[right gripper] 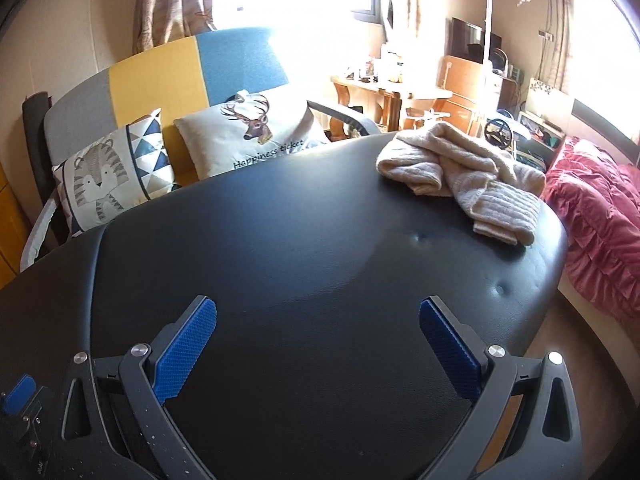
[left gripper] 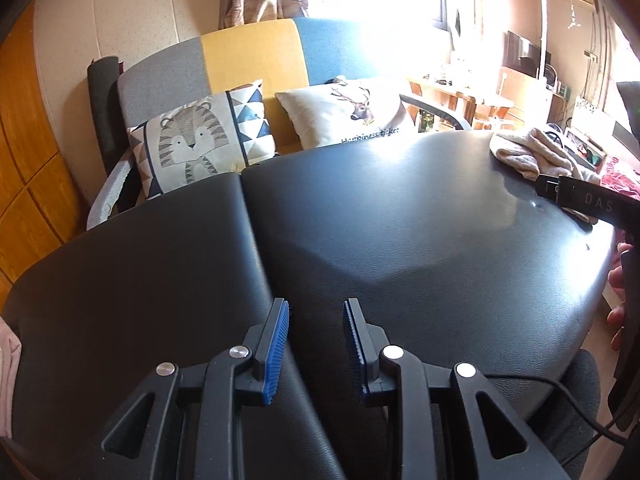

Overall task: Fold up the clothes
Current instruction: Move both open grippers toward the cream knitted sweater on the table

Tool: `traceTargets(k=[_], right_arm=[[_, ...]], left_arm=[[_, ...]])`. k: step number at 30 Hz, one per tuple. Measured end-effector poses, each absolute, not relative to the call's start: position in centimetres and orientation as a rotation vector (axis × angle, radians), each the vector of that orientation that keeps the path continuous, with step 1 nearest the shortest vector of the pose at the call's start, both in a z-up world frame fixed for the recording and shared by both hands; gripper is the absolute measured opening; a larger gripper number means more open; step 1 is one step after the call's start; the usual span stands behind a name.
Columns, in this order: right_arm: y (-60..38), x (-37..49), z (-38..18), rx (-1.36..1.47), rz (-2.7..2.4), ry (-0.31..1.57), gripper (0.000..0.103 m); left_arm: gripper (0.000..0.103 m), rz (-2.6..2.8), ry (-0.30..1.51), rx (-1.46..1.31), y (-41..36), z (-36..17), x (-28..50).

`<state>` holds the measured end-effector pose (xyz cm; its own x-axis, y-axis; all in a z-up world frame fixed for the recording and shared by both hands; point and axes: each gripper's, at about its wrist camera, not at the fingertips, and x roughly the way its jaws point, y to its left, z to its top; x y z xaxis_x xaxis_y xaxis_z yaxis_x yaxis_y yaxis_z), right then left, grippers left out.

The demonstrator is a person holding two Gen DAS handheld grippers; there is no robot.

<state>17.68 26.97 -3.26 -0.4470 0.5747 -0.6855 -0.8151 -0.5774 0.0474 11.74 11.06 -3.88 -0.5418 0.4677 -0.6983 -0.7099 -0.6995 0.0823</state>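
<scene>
Right gripper (right gripper: 318, 322) wide, left gripper (left gripper: 316, 322) narrow, both empty — only right view shows whole sweater (right gripper: 460, 176).

Your sweater (right gripper: 460, 176) lies bunched on the surface (right gripper: 300, 240) at the upper right of the right wrist frame, near its far edge. Behind the surface stands a sofa (right gripper: 160, 76) carrying two cushions (right gripper: 116, 172). A bed (right gripper: 600, 216) sits at the right edge.

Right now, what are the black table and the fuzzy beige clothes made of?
The black table looks like padded faux leather: glossy, finely grained, with small dimples. The beige clothes look like soft knitted wool or fleece, fuzzy with ribbed cuffs; the exact fibre is unclear.
</scene>
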Motion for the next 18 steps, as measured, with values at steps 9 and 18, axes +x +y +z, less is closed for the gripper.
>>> traceTargets(k=[9,18], right_arm=[[29.6,20.4,-4.8,-0.794,2.01,0.547,0.103],[30.4,21.3,-5.6,-0.795,1.991,0.576,0.103]], left_arm=[[0.028,2.184,0.518,-0.878,13.4,-4.3,13.6],[0.028,2.165,0.559,-0.88,14.6,-4.9,14.1]])
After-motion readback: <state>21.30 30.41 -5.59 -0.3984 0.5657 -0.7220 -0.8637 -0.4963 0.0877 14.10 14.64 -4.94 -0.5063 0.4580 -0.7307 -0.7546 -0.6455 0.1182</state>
